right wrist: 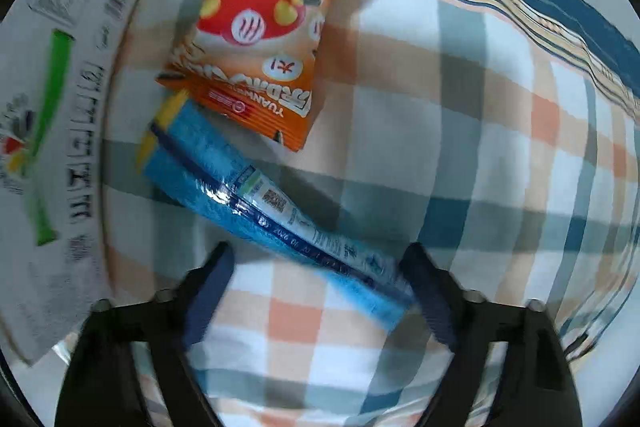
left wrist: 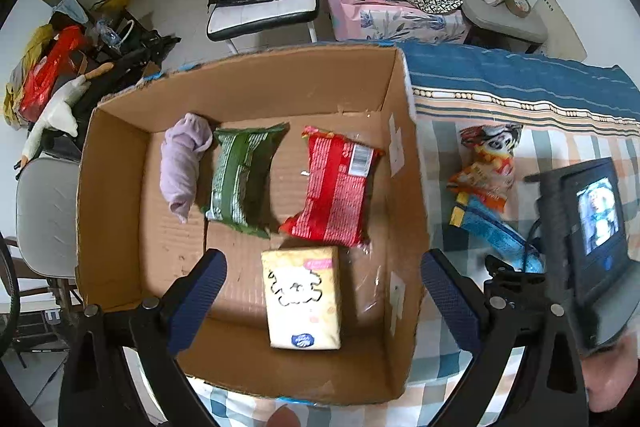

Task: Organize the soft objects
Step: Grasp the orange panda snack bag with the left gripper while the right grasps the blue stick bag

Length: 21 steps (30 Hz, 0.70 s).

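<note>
While both jaws gape, right gripper [right wrist: 320, 287] straddles blue pack [right wrist: 256, 203].

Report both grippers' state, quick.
Left gripper: open, empty, over the box.
Right gripper: open, empty, above the blue pack.

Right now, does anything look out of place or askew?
Two items remain outside the cardboard box: the orange snack bag and the blue pack, lying crooked on the checked cloth. Nothing looks spilled or damaged.
</note>
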Motion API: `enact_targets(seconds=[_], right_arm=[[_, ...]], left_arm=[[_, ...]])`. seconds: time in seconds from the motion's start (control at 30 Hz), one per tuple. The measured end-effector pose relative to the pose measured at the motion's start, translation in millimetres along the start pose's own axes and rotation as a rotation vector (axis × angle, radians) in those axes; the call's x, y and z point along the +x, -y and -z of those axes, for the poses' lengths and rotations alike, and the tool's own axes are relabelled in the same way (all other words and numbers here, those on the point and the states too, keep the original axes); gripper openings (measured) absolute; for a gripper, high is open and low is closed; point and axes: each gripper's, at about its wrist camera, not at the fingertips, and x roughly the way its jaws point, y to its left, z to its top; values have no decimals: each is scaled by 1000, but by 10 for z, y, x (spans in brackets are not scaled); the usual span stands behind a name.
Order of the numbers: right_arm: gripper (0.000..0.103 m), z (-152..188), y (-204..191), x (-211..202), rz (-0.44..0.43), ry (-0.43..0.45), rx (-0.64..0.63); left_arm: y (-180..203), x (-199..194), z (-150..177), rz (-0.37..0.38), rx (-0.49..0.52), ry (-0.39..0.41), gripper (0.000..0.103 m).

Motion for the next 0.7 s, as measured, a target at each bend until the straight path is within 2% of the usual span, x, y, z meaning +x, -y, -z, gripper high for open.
enact_targets(seconds=[0.03,0.1,0.2,0.4,0.47,0.57,0.7], right_arm=[[66,-3,-5,1,2,3,-7],[49,5,-12,-23,4,10,-19],[37,47,-36,-88,15,25,-31],[27,275,152,-205,-55,21,28],[19,384,299,-291,-99,27,71],[17,534,547,-413,-156,49,134],[17,710,872,-551,-190,84,208]], left_arm=[[28,-9,-23,-5,2,2,100],[68,-19,-61,-3,4,0,100],[149,-62,-114,-3,11,9,100],[389,-197,-242,16,40,30,100],[492,-225,-296,34,42,25,100],[685,-219,-376,70,55,7,100],[936,-67,-511,105,74,-51,100]])
